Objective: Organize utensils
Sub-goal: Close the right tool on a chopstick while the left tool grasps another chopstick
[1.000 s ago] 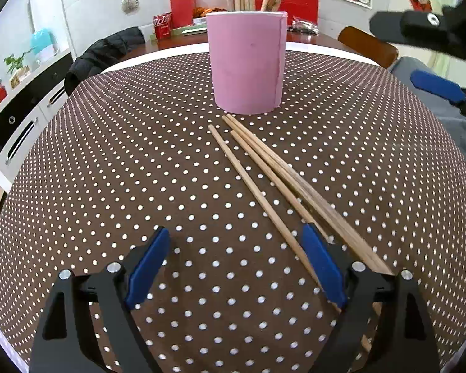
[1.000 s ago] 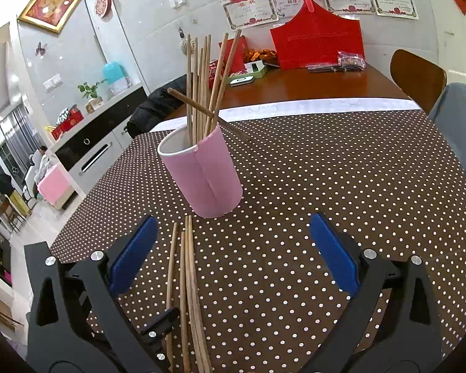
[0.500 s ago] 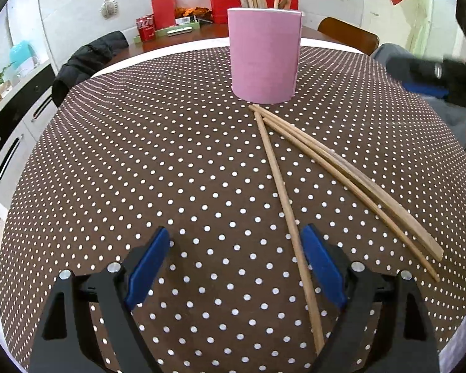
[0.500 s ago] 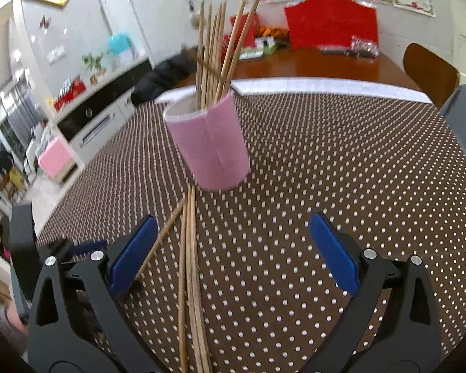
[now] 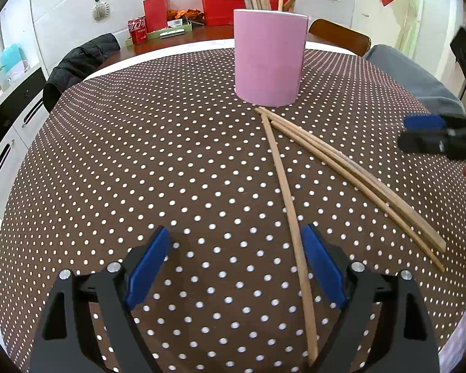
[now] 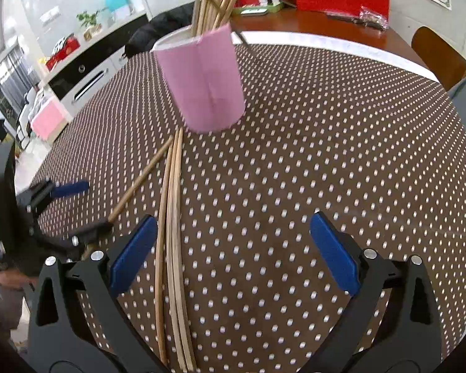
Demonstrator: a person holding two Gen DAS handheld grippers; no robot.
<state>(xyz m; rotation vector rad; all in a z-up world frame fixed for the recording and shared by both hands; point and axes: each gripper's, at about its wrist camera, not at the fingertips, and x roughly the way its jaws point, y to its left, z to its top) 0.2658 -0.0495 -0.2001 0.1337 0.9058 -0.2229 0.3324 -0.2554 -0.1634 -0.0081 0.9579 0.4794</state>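
Observation:
A pink cup (image 5: pixel 268 59) holding several wooden chopsticks stands on the dotted brown tablecloth (image 5: pixel 139 171); it also shows in the right wrist view (image 6: pixel 205 84). Loose chopsticks lie in front of it: one single chopstick (image 5: pixel 287 205) and a bundle (image 5: pixel 357 180). In the right wrist view the bundle (image 6: pixel 171 223) runs from the cup toward the camera. My left gripper (image 5: pixel 236 267) is open and empty, its right pad (image 5: pixel 323 267) beside the single chopstick. My right gripper (image 6: pixel 233 255) is open and empty, its left pad (image 6: pixel 133 251) beside the bundle.
A wooden table behind holds red boxes (image 5: pixel 152 9) and a tray. A chair with a black jacket (image 5: pixel 77 62) stands at the left, a brown chair (image 5: pixel 338 35) at the back right. White cabinets (image 6: pixel 87 71) line the left wall.
Both grippers have shifted closer to the loose chopsticks. The left view swung so the single chopstick now lies by its right pad. Both stay open.

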